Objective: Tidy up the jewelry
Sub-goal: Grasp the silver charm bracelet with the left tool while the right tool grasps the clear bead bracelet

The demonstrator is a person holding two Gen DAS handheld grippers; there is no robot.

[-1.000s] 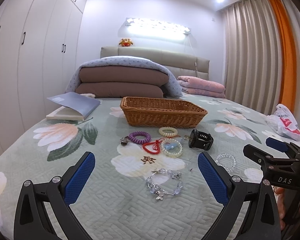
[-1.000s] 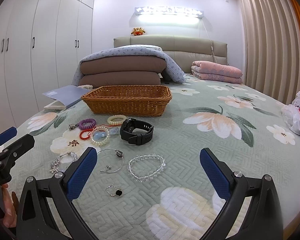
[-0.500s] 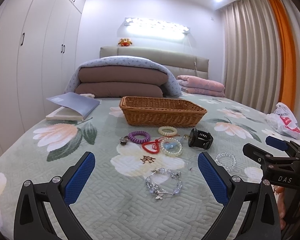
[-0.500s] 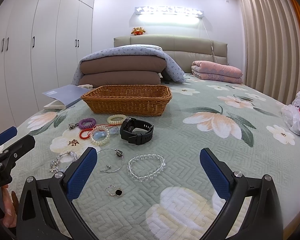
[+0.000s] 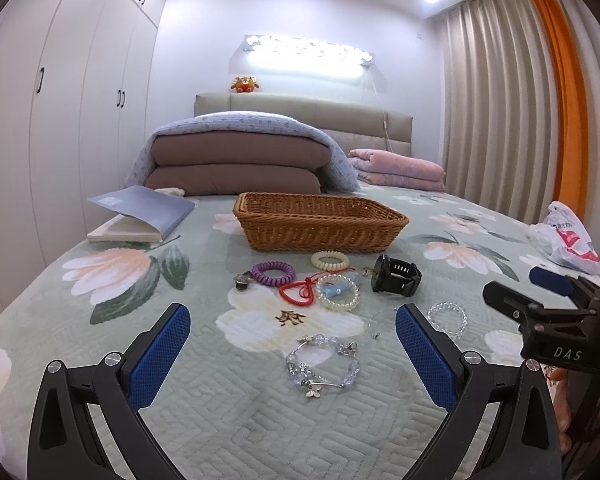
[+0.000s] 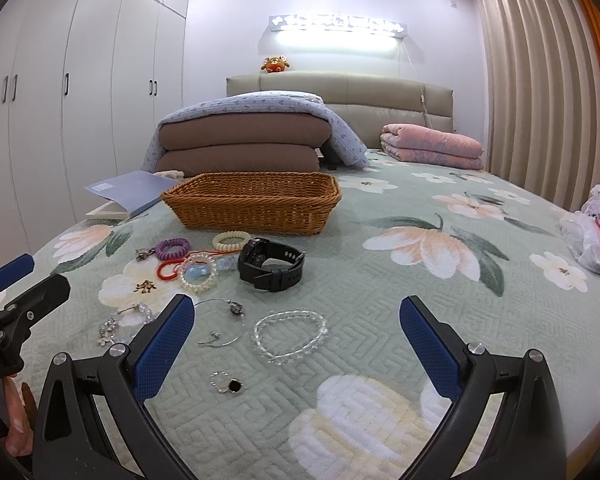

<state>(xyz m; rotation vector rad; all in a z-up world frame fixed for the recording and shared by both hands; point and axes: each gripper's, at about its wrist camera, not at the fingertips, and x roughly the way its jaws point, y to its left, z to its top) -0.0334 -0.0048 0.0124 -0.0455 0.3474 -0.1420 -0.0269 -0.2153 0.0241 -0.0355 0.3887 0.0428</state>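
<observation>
Here both tongs are hovering wide open and holding nothing: the left tongs point(image 5: 292, 344) are framing the butterfly charm bracelet point(image 5: 323, 364), the right tongs point(image 6: 296, 340) the clear bead bracelet point(image 6: 290, 335), all lying on the bed point(image 6: 380, 300) short of the wicker basket point(image 6: 252, 204). These pieces are probably handling light, limp and slippery; pinching across one beaded strand, not the thin wire hoop point(image 6: 222, 322), is looking safest.
</observation>
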